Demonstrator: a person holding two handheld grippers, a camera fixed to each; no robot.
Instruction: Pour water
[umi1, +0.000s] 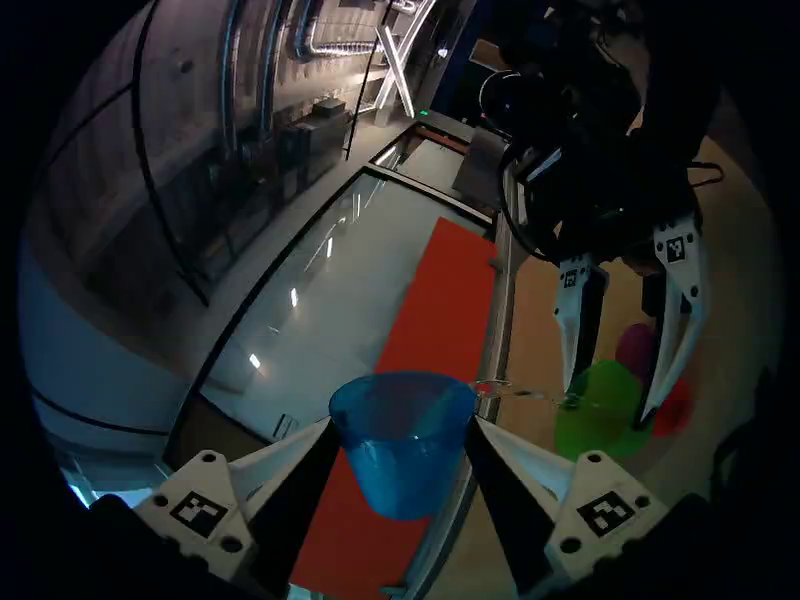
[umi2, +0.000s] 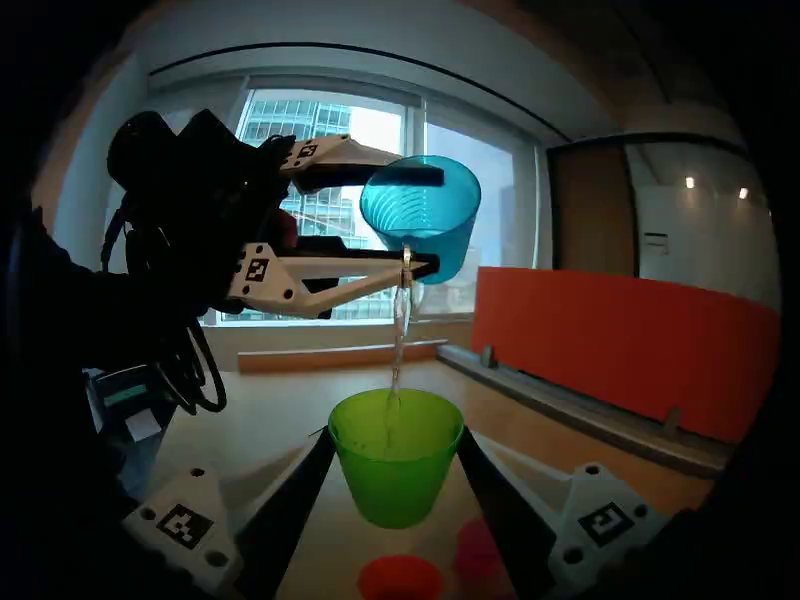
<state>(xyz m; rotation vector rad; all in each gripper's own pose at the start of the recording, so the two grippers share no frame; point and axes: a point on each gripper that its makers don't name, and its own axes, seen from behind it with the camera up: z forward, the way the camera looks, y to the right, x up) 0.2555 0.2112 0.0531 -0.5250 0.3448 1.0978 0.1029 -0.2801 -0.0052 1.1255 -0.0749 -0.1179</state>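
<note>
**A:** Pouring now: a thin stream of water out of the blue cup, tipped at twelve o'clock in the right gripper view, down into the green cup at six.

**B:** Held firmly, both?

**A:** Yes. Pinched around the blue cup by the left gripper, squeezed around the green cup by the right gripper; both fingers against the wall each time.

**B:** Worth fearing?

**A:** Missing the rim. Lands inside for now, but narrowly. Easy to lose by drifting either hand sideways; then straight onto the table. Risky to tip harder too: likely to widen, splash out, or run down the blue wall.

**B:** Anything in the way of a spill?

**A:** At six o'clock, below the green cup, a red disc and a pink disc on the table, probably first to get wet. At three o'clock, an orange panel, well apart.

**B:** Overfilling?

**A:** Cannot tell the level through the green wall. Better to watch it and ease upright early.
</note>
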